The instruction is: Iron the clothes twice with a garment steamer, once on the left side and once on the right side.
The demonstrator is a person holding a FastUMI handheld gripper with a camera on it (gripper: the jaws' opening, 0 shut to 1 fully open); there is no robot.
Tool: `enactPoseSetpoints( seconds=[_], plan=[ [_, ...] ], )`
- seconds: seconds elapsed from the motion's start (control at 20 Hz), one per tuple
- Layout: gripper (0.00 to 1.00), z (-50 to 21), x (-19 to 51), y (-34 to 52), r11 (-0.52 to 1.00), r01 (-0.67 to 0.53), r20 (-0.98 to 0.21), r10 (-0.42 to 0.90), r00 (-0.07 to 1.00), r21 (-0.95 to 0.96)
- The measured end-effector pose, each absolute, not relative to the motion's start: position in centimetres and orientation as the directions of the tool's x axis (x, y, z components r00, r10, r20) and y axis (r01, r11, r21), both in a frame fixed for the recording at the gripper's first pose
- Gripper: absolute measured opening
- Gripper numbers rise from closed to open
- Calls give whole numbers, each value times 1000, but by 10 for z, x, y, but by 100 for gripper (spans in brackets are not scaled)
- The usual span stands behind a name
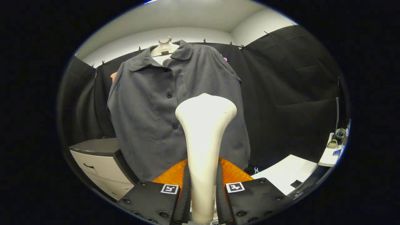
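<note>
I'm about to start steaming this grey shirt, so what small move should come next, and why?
Probably ease the steamer forward toward the shirt. The tongs are shut on its handle, and its head sits over the button line on the hanging shirt. From there, shifting to one side of the buttons would likely start the first pass.

Steamer (204,137) between fingers (147,200) (shirt (147,103) beyond).

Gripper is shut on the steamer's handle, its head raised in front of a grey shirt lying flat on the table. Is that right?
Not quite. The gripper view shows the gripper shut on the steamer, head raised before the grey shirt, but the shirt hangs upright on a hanger against the booth wall, not flat on the table.
</note>
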State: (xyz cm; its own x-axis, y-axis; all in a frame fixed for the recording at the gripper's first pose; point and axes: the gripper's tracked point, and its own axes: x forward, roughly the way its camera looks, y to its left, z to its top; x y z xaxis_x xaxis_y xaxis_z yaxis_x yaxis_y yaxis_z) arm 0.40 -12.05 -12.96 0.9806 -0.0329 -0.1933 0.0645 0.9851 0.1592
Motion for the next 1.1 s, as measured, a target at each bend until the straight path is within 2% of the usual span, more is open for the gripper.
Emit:
enactPoseSetpoints(
  seconds=[0.55, 0.75, 1.1],
  plan=[
    [41, -10, -46, -66, 994, -11, -22, 14, 1000, 112],
    [41, 11, -66, -64, 996, -12, 13, 11, 1000, 94],
    [41, 12, -81, -76, 995, 3, 6, -4, 1000, 102]
  ],
)
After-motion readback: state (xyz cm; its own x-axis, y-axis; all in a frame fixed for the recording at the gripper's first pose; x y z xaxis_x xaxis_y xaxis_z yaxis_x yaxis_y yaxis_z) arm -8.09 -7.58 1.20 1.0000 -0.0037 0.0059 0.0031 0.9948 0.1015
